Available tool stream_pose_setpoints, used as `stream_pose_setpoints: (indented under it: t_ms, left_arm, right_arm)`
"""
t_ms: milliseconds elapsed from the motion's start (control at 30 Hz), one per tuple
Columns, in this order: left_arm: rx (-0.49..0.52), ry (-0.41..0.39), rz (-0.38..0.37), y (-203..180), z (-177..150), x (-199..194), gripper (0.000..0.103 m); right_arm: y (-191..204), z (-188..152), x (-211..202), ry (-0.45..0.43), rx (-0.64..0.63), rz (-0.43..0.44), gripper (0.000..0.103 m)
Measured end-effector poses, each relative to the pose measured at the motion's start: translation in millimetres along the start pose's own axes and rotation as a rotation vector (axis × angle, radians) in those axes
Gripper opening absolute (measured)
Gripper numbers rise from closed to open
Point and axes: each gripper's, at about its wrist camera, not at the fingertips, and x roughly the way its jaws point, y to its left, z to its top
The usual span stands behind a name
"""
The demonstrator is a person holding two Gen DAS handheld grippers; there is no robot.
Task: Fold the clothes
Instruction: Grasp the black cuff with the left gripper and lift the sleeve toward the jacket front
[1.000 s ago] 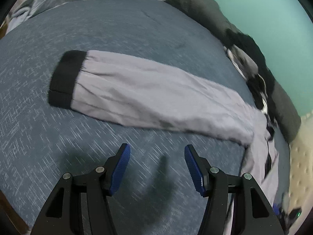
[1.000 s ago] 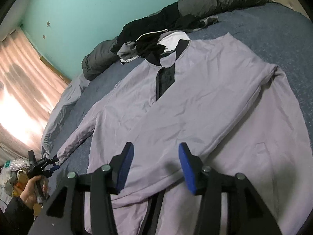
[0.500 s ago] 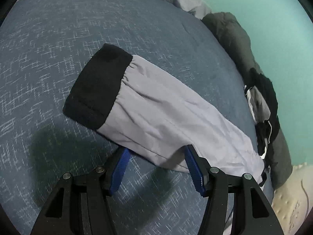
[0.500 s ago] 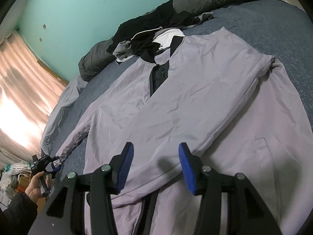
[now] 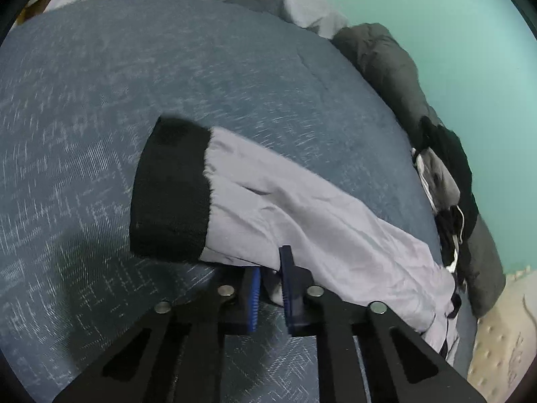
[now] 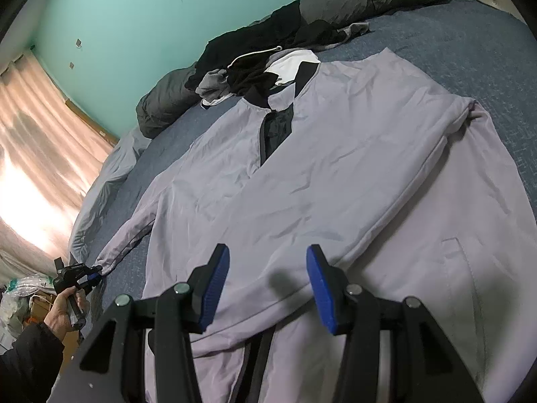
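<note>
On the left wrist view, the left gripper point(image 5: 270, 277) has its blue-padded fingers drawn narrow, pinching the near edge of the lilac jacket's sleeve point(image 5: 302, 225) just beside the black ribbed knit cuff point(image 5: 169, 189). That sleeve is thin, smooth woven cloth, creased and slightly lifted at the pinch; its long axis runs from the cuff at centre left down toward the lower right, where it joins the rest of the garment. It lies on a blue-grey bedspread with a woven crosshatch texture point(image 5: 100, 100). A dark grey puffy quilt point(image 5: 386, 67) is bunched along the turquoise wall point(image 5: 453, 33), with a heap of black and grey clothes point(image 5: 449, 174) beside it. No writing or label is readable.

Over on the right wrist view, the right gripper point(image 6: 268, 283) hangs with its blue pads wide apart, holding nothing, above the lower front of the lilac zip-front jacket point(image 6: 335, 174). The jacket lies flat and face up on the bedspread, collar pointing away toward the wall, hem toward the camera, its black lining showing at the open neck. The far sleeve stretches to the lower left, where the left gripper point(image 6: 89, 273), held in a person's hand point(image 6: 62, 310), meets its end. Peach curtains point(image 6: 33, 168) glow at left. No brand or text can be read here either.
</note>
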Motion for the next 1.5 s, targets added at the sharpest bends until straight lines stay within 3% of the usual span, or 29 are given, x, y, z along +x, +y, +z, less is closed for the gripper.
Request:
stream_pose_setpoints:
  t_ms: [367,600,800,1033,1133,1333,1500]
  left_arm:
    - [0.158,-0.066,-0.088,-64.7,21.0,-38.8,0.006]
    - [0.308,-0.105,-0.148,-162.0,18.4,-49.0,0.004]
    - [0.478,-0.081,-0.243,-264.6,-16.1,-53.4,0.004]
    - [0.704,0.029,-0.402,-393.1,-107.1,-51.1,0.004]
    - [0.807,0.1,-0.451,-434.1,-163.8,-43.4,0.004]
    - [1.058,0.256,-0.433,-457.9,-298.3,-5.2,0.004]
    - [1.204,0.379,-0.358,-447.7,-379.0,32.9,0.005]
  right_arm:
    - [-3.7,2.2,-5.0,-0.01,0.018,0.018,0.049]
    - [-7.3,4.3,-7.8,-0.008,0.028,0.05,0.049]
    - [-14.2,7.8,-12.8,-0.008,0.024,0.054,0.049]
    - [-35.9,19.3,-32.0,-0.052,0.085,0.063,0.049]
    - [-43.4,25.3,-40.8,-0.073,0.102,0.068,0.049]
    - [-62.2,33.4,-54.6,-0.103,0.144,0.068,0.049]
    - [-80.3,38.0,-58.9,-0.106,0.188,0.054,0.049]
